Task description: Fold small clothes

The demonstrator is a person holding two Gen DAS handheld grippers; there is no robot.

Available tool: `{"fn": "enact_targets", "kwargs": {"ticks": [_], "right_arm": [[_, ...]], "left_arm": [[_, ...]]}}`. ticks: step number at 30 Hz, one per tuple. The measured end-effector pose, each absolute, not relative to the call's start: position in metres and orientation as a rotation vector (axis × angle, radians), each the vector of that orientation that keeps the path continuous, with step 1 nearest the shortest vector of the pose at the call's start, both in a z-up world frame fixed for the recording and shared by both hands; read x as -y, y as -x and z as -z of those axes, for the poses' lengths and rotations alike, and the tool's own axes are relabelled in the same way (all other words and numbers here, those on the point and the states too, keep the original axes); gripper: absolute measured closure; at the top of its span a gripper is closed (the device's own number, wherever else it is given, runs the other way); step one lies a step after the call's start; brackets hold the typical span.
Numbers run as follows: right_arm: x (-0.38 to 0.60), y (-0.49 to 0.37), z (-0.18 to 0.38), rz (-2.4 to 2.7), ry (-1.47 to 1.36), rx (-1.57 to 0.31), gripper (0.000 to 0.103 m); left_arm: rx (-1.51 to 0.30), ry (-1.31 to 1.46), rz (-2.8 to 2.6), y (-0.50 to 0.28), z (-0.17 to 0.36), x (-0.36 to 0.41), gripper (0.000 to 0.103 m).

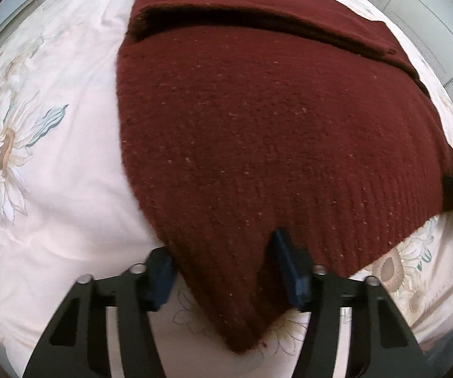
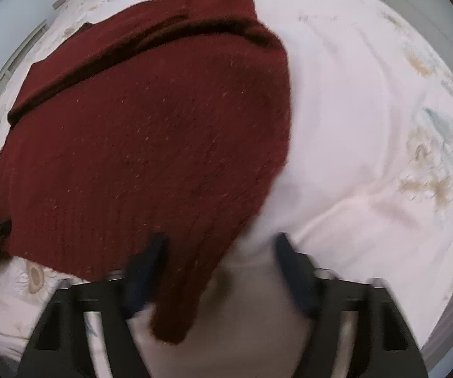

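Left gripper [image 1: 226, 271] has the near corner of the dark red knit sweater [image 1: 258, 132] running between its fingers [image 1: 286, 271], which stand partly apart; can't tell if they're actually pinching. Right gripper [image 2: 223, 271] straddles the other near corner, same deal, too blurry to call. Sweater lies flat on the flowery bed sheet [image 1: 53, 163], far part folded over, speckled with pale flecks.

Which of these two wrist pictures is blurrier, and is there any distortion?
Right wrist view: motion-smeared, the right gripper and the near sweater corner soft. Left wrist view: sharper, knit flecks readable, only the left gripper slightly soft. Both views: strong fisheye bulge, dark round vignette at the corners, flat even light on the floral bedspread.
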State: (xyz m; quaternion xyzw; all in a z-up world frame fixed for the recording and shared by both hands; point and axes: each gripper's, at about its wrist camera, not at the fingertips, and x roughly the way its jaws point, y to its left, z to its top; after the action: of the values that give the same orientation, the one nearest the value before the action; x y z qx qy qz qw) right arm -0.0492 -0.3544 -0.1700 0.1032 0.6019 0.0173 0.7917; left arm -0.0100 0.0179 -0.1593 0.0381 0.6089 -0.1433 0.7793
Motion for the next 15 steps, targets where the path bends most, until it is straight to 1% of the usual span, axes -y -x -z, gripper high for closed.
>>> {"fn": "enact_targets", "kwargs": {"ticks": [1,2,3,4,6,10,15], "right_arm": [[0.354,0.050,0.170,-0.045,-0.238,-1.298,0.052],[0.354,0.050,0.170,-0.055,-0.255,-1.298,0.068],[0.354,0.051,0.167,-0.073,-0.275,-1.297,0.084],[0.354,0.050,0.164,-0.092,-0.293,-1.293,0.087],[0.353,0.049,0.156,-0.093,-0.269,-1.280,0.090],[0.355,0.044,0.130,-0.119,-0.273,-1.223,0.090],[0.356,0.026,0.092,-0.107,-0.252,-1.136,0.091]], "left_arm": [[-1.318,-0.078,0.320,0.010,0.158,-0.016,0.069],[-1.320,-0.072,0.325,0.011,0.156,-0.017,0.082],[-1.323,-0.067,0.325,0.010,0.154,-0.016,0.087],[-1.324,-0.057,0.328,0.010,0.152,-0.016,0.091],[-1.316,-0.034,0.333,0.007,0.145,-0.016,0.093],[-1.284,0.000,0.363,0.003,0.128,-0.020,0.094],[-1.210,0.066,0.382,-0.015,0.091,-0.024,0.094]]}}
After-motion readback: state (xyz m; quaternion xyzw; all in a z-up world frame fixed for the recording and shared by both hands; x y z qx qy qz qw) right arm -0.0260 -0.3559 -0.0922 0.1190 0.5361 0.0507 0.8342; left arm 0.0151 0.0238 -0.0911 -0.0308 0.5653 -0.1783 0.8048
